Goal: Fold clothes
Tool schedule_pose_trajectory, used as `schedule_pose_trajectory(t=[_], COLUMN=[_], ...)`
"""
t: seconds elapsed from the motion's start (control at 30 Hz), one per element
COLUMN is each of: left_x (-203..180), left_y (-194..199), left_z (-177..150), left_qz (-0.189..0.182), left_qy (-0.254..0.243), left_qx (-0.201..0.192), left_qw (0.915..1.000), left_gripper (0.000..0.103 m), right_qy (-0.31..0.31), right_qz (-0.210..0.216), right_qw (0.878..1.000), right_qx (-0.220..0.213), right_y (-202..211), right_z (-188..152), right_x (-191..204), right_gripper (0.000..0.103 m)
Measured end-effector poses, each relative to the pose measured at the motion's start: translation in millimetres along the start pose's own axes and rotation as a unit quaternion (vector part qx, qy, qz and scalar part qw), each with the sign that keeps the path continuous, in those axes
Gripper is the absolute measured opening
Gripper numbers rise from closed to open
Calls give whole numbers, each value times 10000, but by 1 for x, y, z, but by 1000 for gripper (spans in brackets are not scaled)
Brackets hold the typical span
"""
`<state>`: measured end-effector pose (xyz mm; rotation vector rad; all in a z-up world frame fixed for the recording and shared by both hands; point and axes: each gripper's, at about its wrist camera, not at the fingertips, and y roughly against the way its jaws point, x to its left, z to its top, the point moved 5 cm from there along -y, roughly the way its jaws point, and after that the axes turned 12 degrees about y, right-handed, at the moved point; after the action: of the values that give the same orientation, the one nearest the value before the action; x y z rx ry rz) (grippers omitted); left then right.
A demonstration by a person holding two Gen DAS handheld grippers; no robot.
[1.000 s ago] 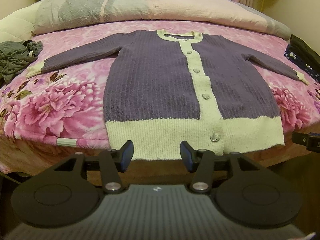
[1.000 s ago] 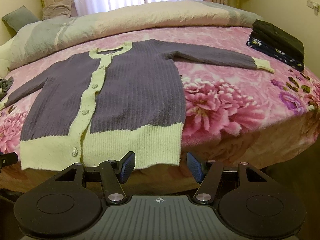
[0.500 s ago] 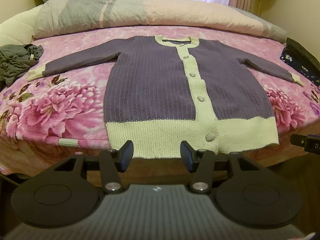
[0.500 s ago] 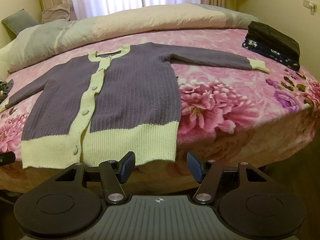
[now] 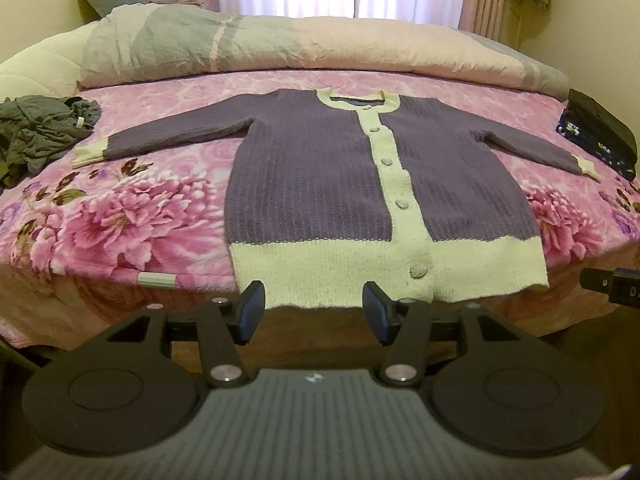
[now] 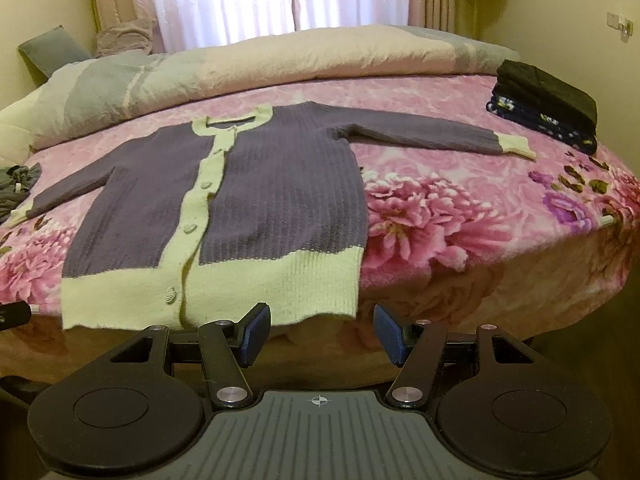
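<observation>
A purple cardigan (image 5: pixel 320 172) with pale yellow hem, button band and cuffs lies flat, front up, on the pink floral bedspread, both sleeves spread out. Its hem hangs slightly over the near bed edge. My left gripper (image 5: pixel 314 312) hovers just before the hem's left half, its jaws opening, nothing between them. In the right wrist view the same cardigan (image 6: pixel 280 200) lies left of centre. My right gripper (image 6: pixel 322 332) is open and empty, just off the hem's right corner. Neither gripper touches the cloth.
A crumpled grey garment (image 5: pixel 36 132) lies at the bed's left edge. A stack of folded dark clothes (image 6: pixel 548 104) sits at the right edge. A rolled duvet (image 5: pixel 300 48) and pillows line the back. The pink bedspread (image 6: pixel 460 208) lies bare right of the cardigan.
Both grippers have drawn back and up from the bed, so the cardigan looks smaller and farther. The left jaws stand slightly wider. The cardigan has not moved.
</observation>
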<state>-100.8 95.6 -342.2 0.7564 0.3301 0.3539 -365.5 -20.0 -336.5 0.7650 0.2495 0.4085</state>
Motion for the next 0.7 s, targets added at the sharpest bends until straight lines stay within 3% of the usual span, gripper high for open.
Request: schedule_pose_trajectory(t=[0.7], left_x=[36], left_y=[23], left_z=[-5], left_qz=[251], left_qy=[298], left_qx=[-185], left_qw=[9991], left_gripper=[50], right_qy=[306], right_qz=[205], right_qw=[9990], right_qx=[-255], right_y=[18], right_z=[1], right_x=[25], right_gripper=[61])
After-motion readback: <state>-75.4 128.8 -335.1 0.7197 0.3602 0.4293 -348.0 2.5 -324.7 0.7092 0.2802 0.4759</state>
